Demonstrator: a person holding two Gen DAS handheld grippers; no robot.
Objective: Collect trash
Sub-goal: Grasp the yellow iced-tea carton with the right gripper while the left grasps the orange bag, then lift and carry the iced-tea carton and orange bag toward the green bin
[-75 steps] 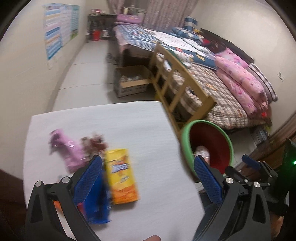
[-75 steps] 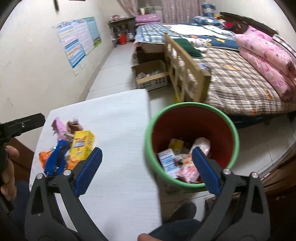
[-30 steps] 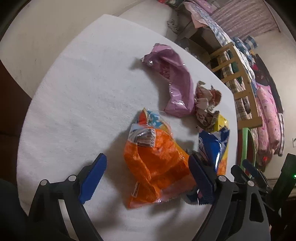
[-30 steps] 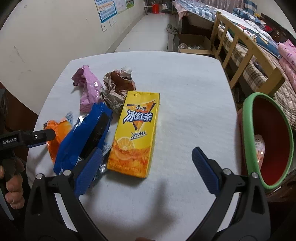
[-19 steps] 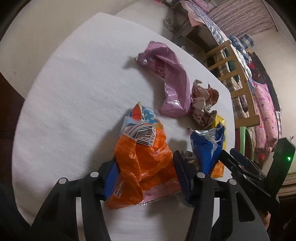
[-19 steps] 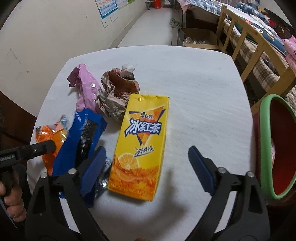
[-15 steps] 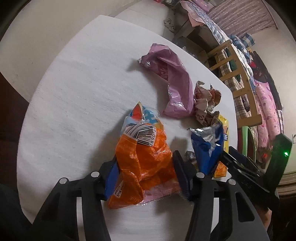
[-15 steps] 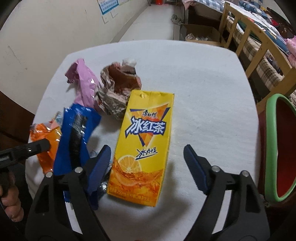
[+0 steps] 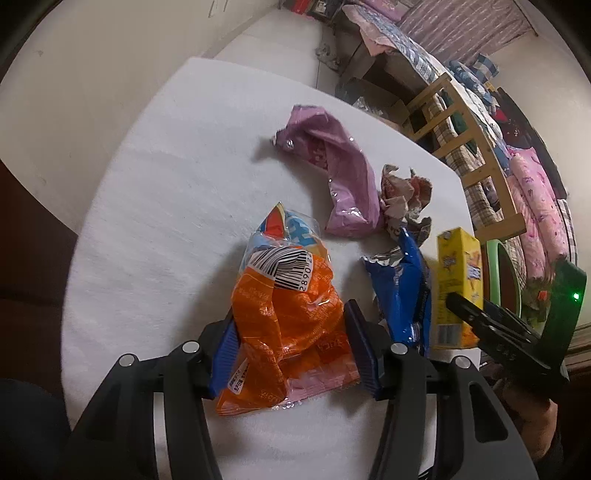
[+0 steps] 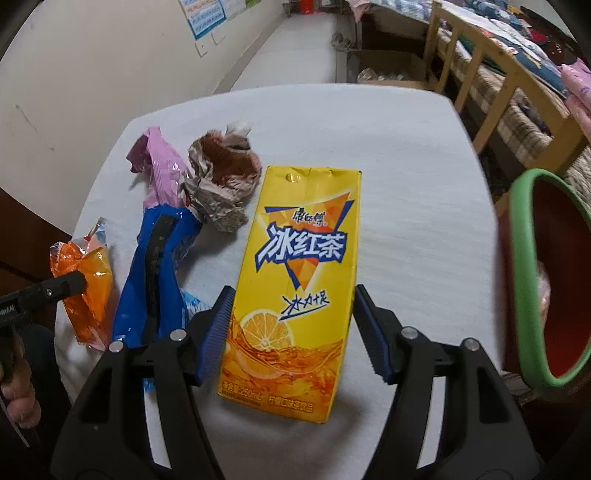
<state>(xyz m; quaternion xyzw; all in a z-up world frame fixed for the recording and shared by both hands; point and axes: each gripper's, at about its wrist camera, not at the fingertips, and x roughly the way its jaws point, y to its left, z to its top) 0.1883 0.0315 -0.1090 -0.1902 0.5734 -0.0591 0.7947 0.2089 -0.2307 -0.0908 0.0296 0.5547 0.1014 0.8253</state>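
The yellow carton [image 10: 295,280] lies flat on the white table [image 10: 406,177], near the green-rimmed bin [image 10: 524,295], and the right gripper [image 10: 291,332] points steeply down with its jaws closing around it, though the right pad seems not yet touching. Beside it, the left gripper [image 9: 291,347] is tilted down too and pinches the orange bag [image 9: 288,317], probably so both go to the bin together.

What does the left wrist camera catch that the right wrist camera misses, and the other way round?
Only the left view shows the barcode on the orange snack bag, pinched in the left claw. Only the right view shows the yellow tea carton's printed front, with the right claw closing around it, and a wall poster. Both show the pink wrapper, blue wrapper and green-rimmed bin.
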